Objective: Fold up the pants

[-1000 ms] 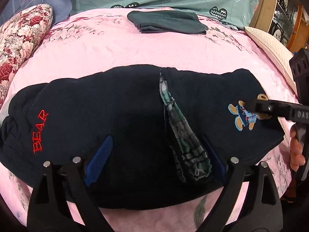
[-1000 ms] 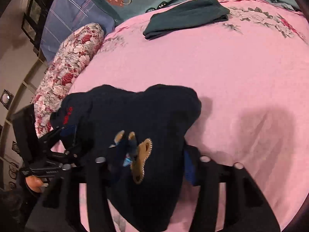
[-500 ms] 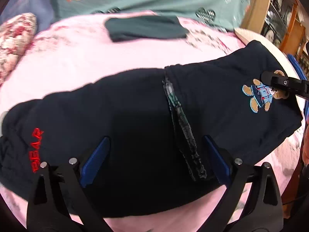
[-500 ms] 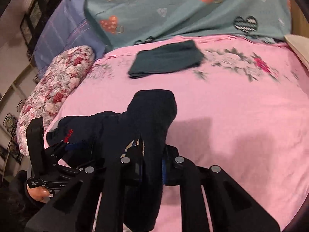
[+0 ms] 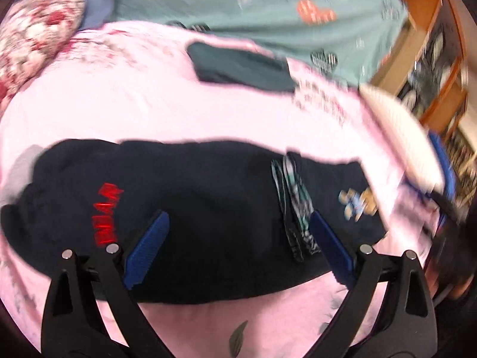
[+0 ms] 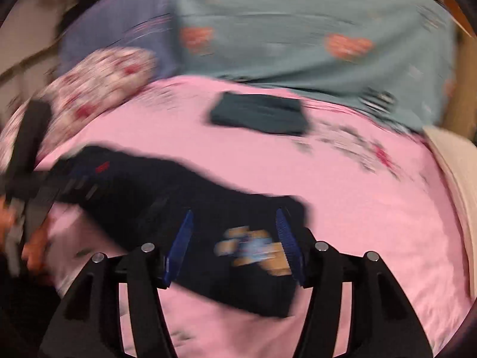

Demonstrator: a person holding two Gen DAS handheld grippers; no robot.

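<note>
The dark navy pants (image 5: 208,203) lie spread flat on the pink bed sheet (image 5: 149,104), with red lettering at the left end and a bear patch (image 5: 357,205) at the right end. My left gripper (image 5: 238,223) is open above the pants' middle and holds nothing. In the right wrist view the pants (image 6: 179,197) stretch from left to centre. My right gripper (image 6: 234,217) is open over the bear patch (image 6: 253,247), with no cloth between its jaws. Both views are blurred by motion.
A folded dark green garment (image 5: 238,68) lies at the far side of the bed, also in the right wrist view (image 6: 259,113). A floral pillow (image 5: 32,35) is at the back left. A teal quilt (image 5: 268,6) lies behind. Wooden furniture (image 5: 432,59) stands at the right.
My right gripper opened and let go of the bear-patch end, which dropped back flat onto the bed. Both grippers pulled back and swung; the pants now lie flat.
</note>
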